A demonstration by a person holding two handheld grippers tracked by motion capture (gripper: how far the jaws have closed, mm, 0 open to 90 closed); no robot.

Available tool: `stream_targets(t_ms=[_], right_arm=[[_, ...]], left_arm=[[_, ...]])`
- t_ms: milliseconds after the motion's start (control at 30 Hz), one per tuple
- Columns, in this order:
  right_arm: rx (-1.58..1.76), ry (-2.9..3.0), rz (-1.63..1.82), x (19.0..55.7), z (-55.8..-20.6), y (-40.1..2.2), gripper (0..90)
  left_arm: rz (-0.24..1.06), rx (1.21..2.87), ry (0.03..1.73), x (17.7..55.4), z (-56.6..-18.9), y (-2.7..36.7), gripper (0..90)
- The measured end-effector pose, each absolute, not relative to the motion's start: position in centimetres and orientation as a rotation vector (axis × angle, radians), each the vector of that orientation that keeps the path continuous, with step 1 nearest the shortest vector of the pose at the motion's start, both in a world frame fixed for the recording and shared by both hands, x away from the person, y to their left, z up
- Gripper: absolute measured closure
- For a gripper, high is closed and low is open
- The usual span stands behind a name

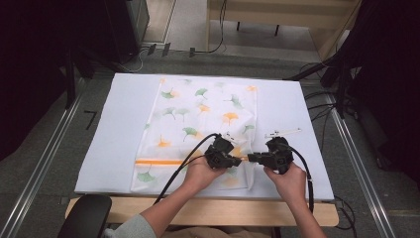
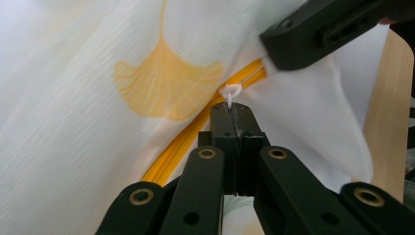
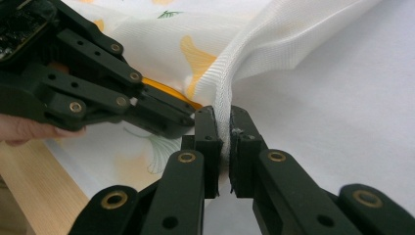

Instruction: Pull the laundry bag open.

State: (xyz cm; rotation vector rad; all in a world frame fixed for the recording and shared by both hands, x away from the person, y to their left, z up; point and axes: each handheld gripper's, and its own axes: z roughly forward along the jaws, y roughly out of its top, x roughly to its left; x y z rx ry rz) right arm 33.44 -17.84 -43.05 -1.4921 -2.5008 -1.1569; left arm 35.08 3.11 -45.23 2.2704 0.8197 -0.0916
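Left tongs [image 2: 234, 113] pinch what looks like a white loop [image 2: 230, 91]; right tongs [image 3: 222, 128] clamp the cloth's hem [image 3: 222, 98].

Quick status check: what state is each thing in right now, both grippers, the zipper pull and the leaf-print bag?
left gripper: shut on the white zipper pull.
right gripper: shut on the bag's white edge; the fabric is pinched between its jaws.
leaf-print bag: lying flat on the white table mat, near right corner lifted and bunched at the grippers.
orange zipper: whether it is open or closed cannot be told.
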Motion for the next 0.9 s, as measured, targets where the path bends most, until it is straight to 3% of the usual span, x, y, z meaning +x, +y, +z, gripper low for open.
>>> stream_targets(t_ms=[900], right_arm=[[-1.463, -2.508, -1.185, 33.4, -42.7, -18.3, 85.9]], left_arm=[[-0.138, 2.290, 0.815, 35.6, -44.7, 4.7, 90.0]])
